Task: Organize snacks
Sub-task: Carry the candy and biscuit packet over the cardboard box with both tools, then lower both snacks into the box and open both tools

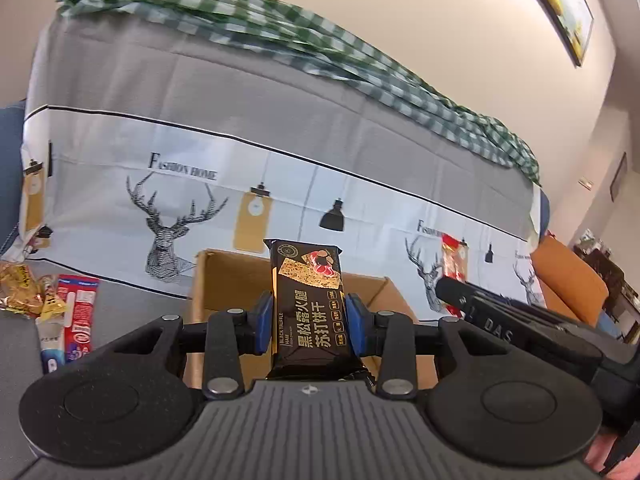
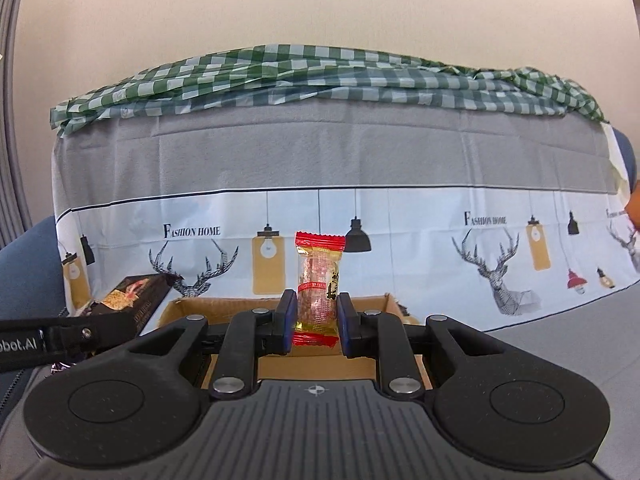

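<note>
My left gripper (image 1: 309, 318) is shut on a black cracker packet (image 1: 306, 300) with gold print, held upright above an open cardboard box (image 1: 224, 280). My right gripper (image 2: 317, 320) is shut on a red and clear snack packet (image 2: 318, 280), held upright over the same box (image 2: 368, 364). The cracker packet also shows at the left of the right wrist view (image 2: 128, 300). The red packet also shows at the right of the left wrist view (image 1: 454, 264), above the right gripper's black body (image 1: 520, 320).
Loose snack packets lie on the grey surface at the left: a red and blue one (image 1: 78, 316) and gold-wrapped ones (image 1: 20, 288). A sofa back draped in a deer-print cloth (image 1: 168, 216) and a green checked cloth (image 2: 320, 72) stands behind the box.
</note>
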A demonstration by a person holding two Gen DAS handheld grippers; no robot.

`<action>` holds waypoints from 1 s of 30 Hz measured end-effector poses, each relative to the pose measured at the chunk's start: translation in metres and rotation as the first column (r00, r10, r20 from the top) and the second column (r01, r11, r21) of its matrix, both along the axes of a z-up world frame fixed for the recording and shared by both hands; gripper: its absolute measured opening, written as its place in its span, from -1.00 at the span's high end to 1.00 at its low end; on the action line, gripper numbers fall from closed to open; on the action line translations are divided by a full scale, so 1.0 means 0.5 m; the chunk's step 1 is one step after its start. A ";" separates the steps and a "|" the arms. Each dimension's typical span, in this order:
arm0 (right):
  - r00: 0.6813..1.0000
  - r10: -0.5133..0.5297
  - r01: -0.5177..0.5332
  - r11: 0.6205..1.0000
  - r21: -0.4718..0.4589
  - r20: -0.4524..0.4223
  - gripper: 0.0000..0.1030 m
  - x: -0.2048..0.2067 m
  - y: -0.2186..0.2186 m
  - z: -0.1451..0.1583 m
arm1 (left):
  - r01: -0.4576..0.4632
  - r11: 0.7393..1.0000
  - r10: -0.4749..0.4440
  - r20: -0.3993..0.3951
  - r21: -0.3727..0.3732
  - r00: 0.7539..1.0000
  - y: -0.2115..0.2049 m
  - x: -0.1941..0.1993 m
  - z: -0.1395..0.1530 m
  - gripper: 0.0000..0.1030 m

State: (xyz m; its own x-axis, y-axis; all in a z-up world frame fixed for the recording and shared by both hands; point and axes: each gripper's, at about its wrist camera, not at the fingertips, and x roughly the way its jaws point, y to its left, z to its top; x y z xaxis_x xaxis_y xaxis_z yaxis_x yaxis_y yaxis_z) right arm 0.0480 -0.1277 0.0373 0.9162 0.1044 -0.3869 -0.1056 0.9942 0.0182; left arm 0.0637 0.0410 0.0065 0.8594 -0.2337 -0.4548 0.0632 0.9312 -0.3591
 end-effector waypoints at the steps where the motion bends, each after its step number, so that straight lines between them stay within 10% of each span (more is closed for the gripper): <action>1: 1.000 0.000 0.000 1.000 -0.002 0.002 0.57 0.000 -0.001 0.001 | 0.008 1.000 -0.008 0.002 0.000 1.000 -0.005 0.000 -0.001 0.20; 30: 0.999 -0.014 0.014 1.000 -0.011 0.052 0.57 -0.014 -0.001 0.007 | 0.101 0.995 -0.101 0.041 0.005 0.994 -0.047 -0.005 -0.003 0.20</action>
